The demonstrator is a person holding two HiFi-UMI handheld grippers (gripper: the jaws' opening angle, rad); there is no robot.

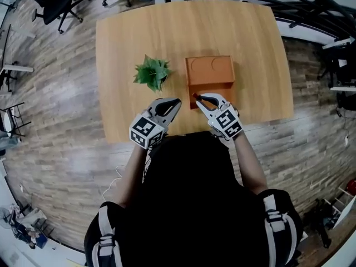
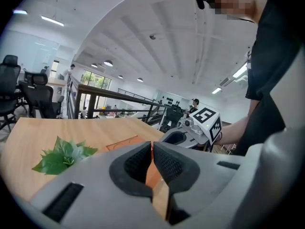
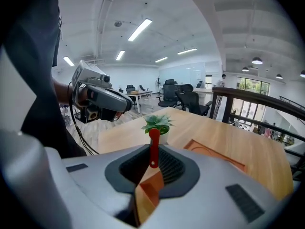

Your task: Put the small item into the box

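An orange box stands mid-table, just beyond both grippers; it also shows as the box and the box. My right gripper is at the box's near face, shut on a small slim red item that sticks up from between the pads. In the head view the item is a dark sliver at the jaw tips. My left gripper hovers left of the box's near corner. Its jaws are shut with nothing between them.
A small green potted plant stands left of the box on the wooden table. The table's near edge runs right under my hands. Office chairs and wood-plank floor surround the table.
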